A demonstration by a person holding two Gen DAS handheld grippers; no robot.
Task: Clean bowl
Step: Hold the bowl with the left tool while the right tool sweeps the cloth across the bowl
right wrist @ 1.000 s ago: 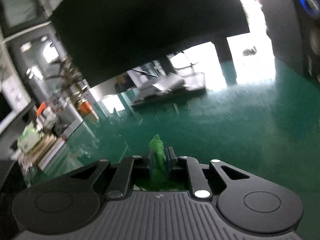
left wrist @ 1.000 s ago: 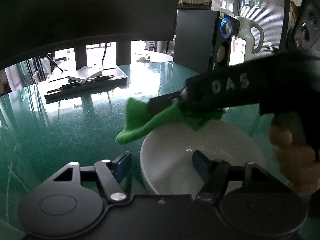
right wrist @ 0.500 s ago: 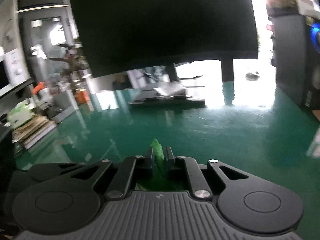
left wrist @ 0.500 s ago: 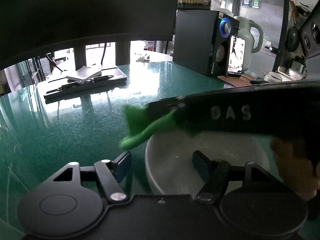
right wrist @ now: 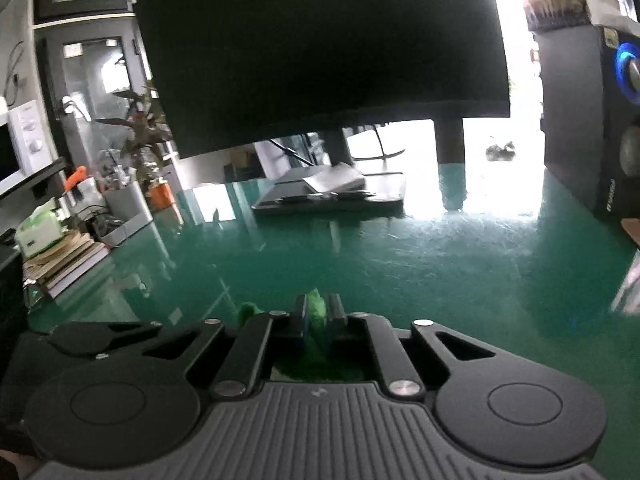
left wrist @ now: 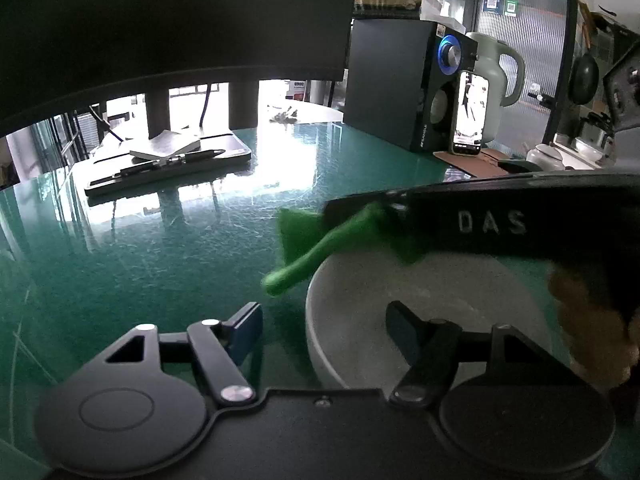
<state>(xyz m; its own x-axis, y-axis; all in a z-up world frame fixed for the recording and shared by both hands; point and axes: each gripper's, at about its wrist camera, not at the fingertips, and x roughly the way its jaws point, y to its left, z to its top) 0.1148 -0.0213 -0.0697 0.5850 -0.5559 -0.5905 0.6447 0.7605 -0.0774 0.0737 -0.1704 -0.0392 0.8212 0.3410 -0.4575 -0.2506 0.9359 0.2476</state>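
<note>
I'm looking along the left tongs [left wrist: 324, 326]: jaws are standing about half apart, one finger outside the white bowl [left wrist: 432, 304], the other inside it, straddling the near-left rim. I can't tell whether the pads are pressing on the rim wall or just bracketing it.

The bowl is sitting on the green desk [left wrist: 160, 248], directly ahead of the left tongs and slightly right of their centre line.

The right tongs [right wrist: 318, 314] are nearly closed and pinching the green cloth [right wrist: 316, 312] between the pads; a bit of cloth is sticking out past the fingertips and more is bunching behind them. From the left camera I'm seeing the right tool coming in from the right as a black bar lettered "DAS", lying across the far rim of the bowl, with the cloth [left wrist: 304, 248] hanging out of its tip over the far-left edge. The cloth is blurred there. The person's hand [left wrist: 588, 328] gripping that tool is showing at the right, just beside the bowl.

Beyond both tongs, further back on the desk: a black tray [left wrist: 168, 168] with a notepad and a pen. Right of it, a black speaker [left wrist: 404, 84] with a blue-lit knob, a lit phone [left wrist: 470, 112] leaning against it, and a pale kettle [left wrist: 496, 76] behind. A large dark monitor [right wrist: 320, 48] is filling the top of both views.
</note>
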